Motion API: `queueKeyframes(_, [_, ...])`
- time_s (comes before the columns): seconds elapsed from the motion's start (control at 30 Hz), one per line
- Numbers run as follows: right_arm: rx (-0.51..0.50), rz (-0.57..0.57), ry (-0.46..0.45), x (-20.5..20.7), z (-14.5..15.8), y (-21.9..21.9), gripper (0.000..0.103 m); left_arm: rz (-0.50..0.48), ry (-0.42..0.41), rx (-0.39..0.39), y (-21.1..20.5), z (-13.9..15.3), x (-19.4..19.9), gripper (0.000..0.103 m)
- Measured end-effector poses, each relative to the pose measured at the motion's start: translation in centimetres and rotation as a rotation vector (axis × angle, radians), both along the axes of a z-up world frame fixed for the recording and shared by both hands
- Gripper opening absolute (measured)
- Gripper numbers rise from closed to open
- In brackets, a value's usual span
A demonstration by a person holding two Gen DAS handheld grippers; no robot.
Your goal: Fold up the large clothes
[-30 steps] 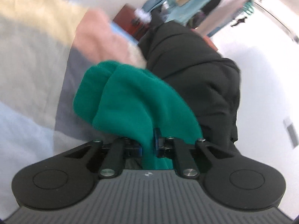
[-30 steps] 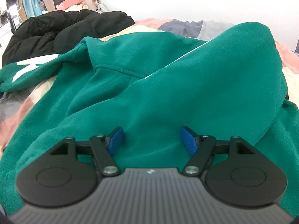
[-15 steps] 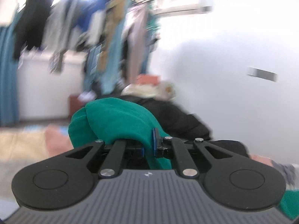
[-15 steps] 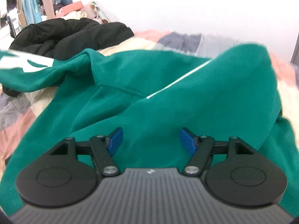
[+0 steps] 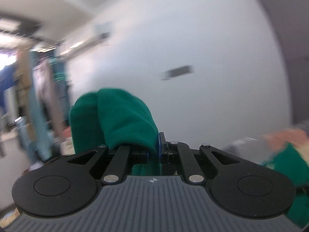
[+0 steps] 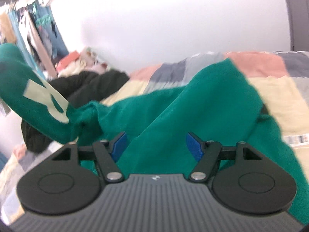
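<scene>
A large green sweatshirt (image 6: 193,104) lies spread over a patchwork bedspread (image 6: 270,89). One part of it, with cream lettering (image 6: 44,98), is lifted at the left of the right wrist view. My left gripper (image 5: 153,150) is shut on a bunched fold of the green fabric (image 5: 115,119), held up in front of a white wall. My right gripper (image 6: 156,146) hovers open over the sweatshirt's body. Its blue pads (image 6: 118,145) stand wide apart and do not press the cloth below them.
A black jacket (image 6: 87,85) lies heaped on the bed behind the sweatshirt, with pink and cream items (image 6: 81,60) beyond it. Hanging clothes (image 6: 34,29) fill a rack at the left. A dark door (image 6: 297,15) stands at the right by the white wall.
My left gripper has swung up and rolled with the green fabric, its view passing from the bed to the wall. The lettered part of the sweatshirt has risen. My right gripper lifted slightly, still open.
</scene>
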State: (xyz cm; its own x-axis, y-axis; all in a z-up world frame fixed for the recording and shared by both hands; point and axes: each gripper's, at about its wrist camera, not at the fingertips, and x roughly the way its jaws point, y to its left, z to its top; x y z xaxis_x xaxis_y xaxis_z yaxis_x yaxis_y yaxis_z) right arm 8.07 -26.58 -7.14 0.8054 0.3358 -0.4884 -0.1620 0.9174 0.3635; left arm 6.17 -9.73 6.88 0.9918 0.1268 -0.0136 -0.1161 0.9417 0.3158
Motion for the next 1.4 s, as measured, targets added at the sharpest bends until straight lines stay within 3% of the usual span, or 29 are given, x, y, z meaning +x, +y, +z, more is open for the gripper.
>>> queueKeyframes(0.1, [0.065, -0.032, -0.022, -0.6, 0.5, -2.4, 0.07, -0.1, 0.072, 0.003, -5.2, -2.0, 0.6, 0.01])
queueKeyframes(0.27, [0.146, -0.109, -0.028, -1.1, -0.2, -5.9, 0.072, -0.203, 0.241, -0.046, -11.3, -7.6, 3.3, 0.01])
queueKeyframes(0.47, [0.252, -0.172, 0.026, -0.5, -1.8, -8.7, 0.072, -0.257, 0.46, -0.107, -15.2, -14.8, 6.6, 0.01])
queueKeyframes(0.6, [0.272, -0.178, 0.028, -0.4, -2.2, -9.1, 0.072, -0.261, 0.517, -0.104, -16.3, -16.6, 8.1, 0.01])
queueKeyframes(0.77, [0.265, -0.177, 0.042, -0.4, -2.3, -9.1, 0.072, -0.29, 0.573, -0.218, -14.7, -15.6, 8.7, 0.011])
queueKeyframes(0.83, [0.252, -0.174, 0.047, -0.3, -2.3, -8.8, 0.072, -0.305, 0.615, -0.252, -13.7, -15.4, 8.8, 0.019])
queueKeyframes(0.87, [0.247, -0.17, 0.05, -0.3, -2.3, -8.7, 0.072, -0.323, 0.646, -0.279, -12.6, -15.2, 8.4, 0.031])
queueKeyframes(0.9, [0.247, -0.161, 0.053, -0.2, -2.4, -8.5, 0.072, -0.342, 0.675, -0.31, -11.9, -15.1, 8.3, 0.051])
queueKeyframes(0.97, [0.245, -0.144, 0.054, -0.2, -2.4, -8.1, 0.072, -0.367, 0.702, -0.351, -10.0, -14.6, 7.0, 0.076])
queueKeyframes(1.0, [0.237, -0.137, 0.056, -0.3, -2.3, -7.7, 0.072, -0.378, 0.7, -0.364, -9.3, -14.4, 6.5, 0.08])
queueKeyframes(1.17, [0.214, -0.089, 0.068, -0.4, -2.0, -6.0, 0.072, -0.403, 0.73, -0.431, -4.6, -13.2, 3.3, 0.083])
queueKeyframes(1.4, [0.158, -0.003, 0.051, -0.3, -1.9, -3.3, 0.072, -0.368, 0.608, -0.485, -0.1, -13.3, 2.4, 0.082])
